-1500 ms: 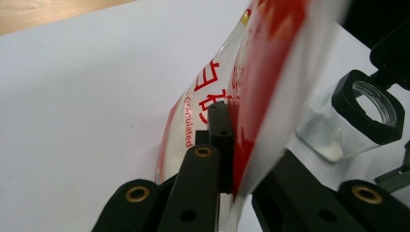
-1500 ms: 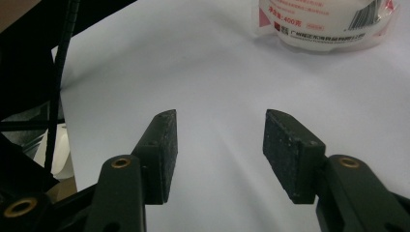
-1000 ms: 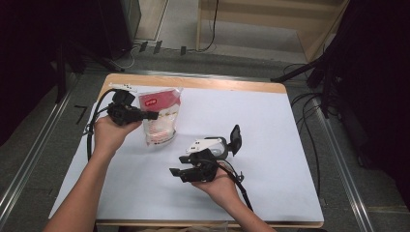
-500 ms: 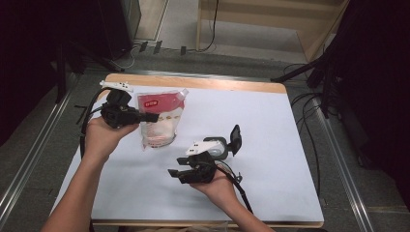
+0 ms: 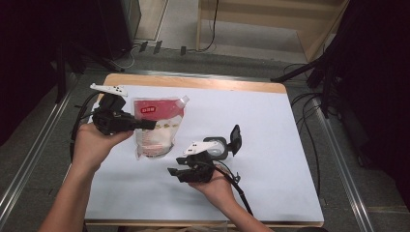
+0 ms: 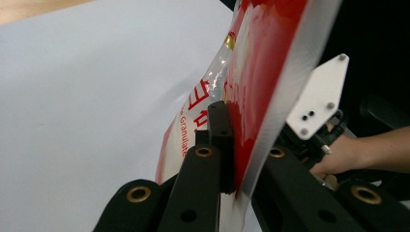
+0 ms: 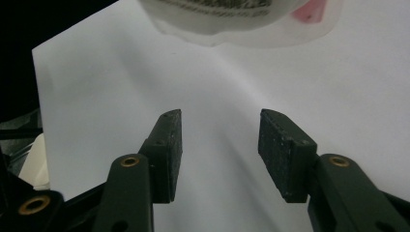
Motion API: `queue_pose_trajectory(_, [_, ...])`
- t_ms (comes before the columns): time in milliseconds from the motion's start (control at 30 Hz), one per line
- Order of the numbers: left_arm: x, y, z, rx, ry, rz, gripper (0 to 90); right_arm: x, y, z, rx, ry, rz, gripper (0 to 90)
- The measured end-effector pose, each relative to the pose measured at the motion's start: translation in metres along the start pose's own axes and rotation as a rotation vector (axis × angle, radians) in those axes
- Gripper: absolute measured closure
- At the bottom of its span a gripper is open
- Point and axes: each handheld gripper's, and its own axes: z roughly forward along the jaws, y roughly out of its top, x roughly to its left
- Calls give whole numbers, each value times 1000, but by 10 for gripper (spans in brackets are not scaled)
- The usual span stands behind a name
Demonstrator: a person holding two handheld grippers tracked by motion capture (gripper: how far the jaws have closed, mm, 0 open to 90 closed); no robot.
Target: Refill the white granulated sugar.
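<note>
One red-and-white plastic spout pouch (image 5: 157,126) lies at table's (image 5: 270,121) left-rear on white sheet, w/ two grippers. Left gripper (image 5: 149,124) pinches pouch's red top edge (image 6: 251,96); left gripper view shows clamp close-up. Right gripper (image 7: 220,140), jaws spread, faces pouch's base. Vs. 0.5 s ago: pouch barely shifted.

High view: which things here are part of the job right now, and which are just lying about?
In the job:
- red and white pouch, clamped at its red top edge by the left tool
- right tool, open, aimed at the pouch's bottom end
- white sheet the pouch lies on

Lying about:
- cables on the floor beside the table
- wooden table edge
</note>
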Motion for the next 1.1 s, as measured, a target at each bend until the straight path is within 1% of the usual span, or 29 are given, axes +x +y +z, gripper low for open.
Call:
queue_pose_trajectory(67, [-4,0,0,17,-7,8,900,0,1,2,-10,-21,4,552])
queue_pose_trajectory(133, [-7,0,1,22,-10,14,900,-1,1,3,-12,-38,14,562])
queue_pose_trajectory(167, [-9,-1,2,28,-22,11,900,-2,2,3,-18,-48,21,563])
queue_pose_trajectory(267, [-12,-1,4,38,-40,10,900,-3,3,3,-31,-60,32,563])
queue_pose_trajectory(300, [-14,-1,5,44,-56,12,900,-4,3,2,-37,-65,32,566])
queue_pose_trajectory(367, [-17,-1,6,48,-58,10,900,-5,3,2,-41,-72,29,566])
queue_pose_trajectory(433, [-19,0,6,52,-77,10,900,-6,3,3,-38,-80,27,568])
queue_pose_trajectory(467, [-20,0,7,48,-78,6,900,-6,3,4,-36,-81,27,568])
queue_pose_trajectory(500, [-21,0,6,49,-78,11,900,-6,2,4,-35,-81,25,568])
queue_pose_trajectory(533, [-22,0,7,48,-90,3,900,-6,2,5,-35,-79,24,565])
queue_pose_trajectory(600, [-23,0,7,54,-94,3,900,-6,1,6,-34,-86,19,564])
queue_pose_trajectory(767, [-26,0,7,56,-106,-13,900,-7,-2,8,-32,-90,20,557])
queue_pose_trajectory(800, [-27,0,7,57,-114,-17,900,-7,-2,8,-33,-89,20,557])
queue_pose_trajectory(833, [-28,0,8,57,-114,-20,900,-7,-2,9,-35,-90,15,557])
queue_pose_trajectory(867, [-29,1,8,58,-106,-27,900,-6,-2,9,-40,-91,14,557])
queue_pose_trajectory(900, [-30,1,8,56,-108,-30,900,-5,-2,8,-52,-79,18,557])
queue_pose_trajectory(967, [-30,2,9,56,-105,-40,900,-4,-2,7,-71,-70,4,572])
queue_pose_trajectory(1000, [-30,2,9,57,-105,-45,900,-2,-2,6,-76,-79,-19,578])
queue_pose_trajectory(1033, [-30,1,10,51,-97,-59,900,-1,-2,5,-78,-85,-32,578])
queue_pose_trajectory(1067, [-28,1,10,56,-90,-57,900,1,-3,5,-82,-91,-52,581])
queue_pose_trajectory(1100, [-28,1,11,52,-90,-67,900,3,-3,5,-82,-91,-74,583])
